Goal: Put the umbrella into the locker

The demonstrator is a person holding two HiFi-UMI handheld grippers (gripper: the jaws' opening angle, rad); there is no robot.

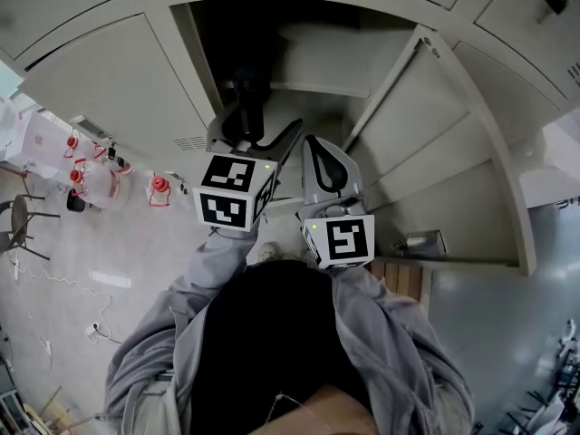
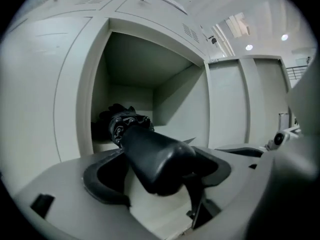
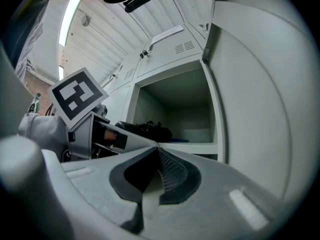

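Observation:
The black folded umbrella [image 1: 249,102] lies partly inside the open grey locker [image 1: 317,53], its bunched canopy [image 2: 119,121] on the compartment floor and its handle [image 2: 155,159] sticking out toward me. My left gripper [image 2: 157,174] is shut on that handle, just outside the locker mouth [image 2: 135,69]. In the head view the left gripper [image 1: 254,139] is at the opening's lower left. Beside it on the right, my right gripper [image 1: 319,157] is shut with nothing in it. The right gripper view shows its pads [image 3: 170,171] together and the umbrella [image 3: 147,129] in the compartment beyond.
The locker door [image 1: 453,143] stands swung open to the right, close beside the right gripper [image 3: 150,176]. Closed locker doors [image 1: 100,71] surround the opening. Red-topped containers [image 1: 91,175] and a chair [image 1: 18,225] stand on the floor at left. A small box [image 1: 421,241] sits low right.

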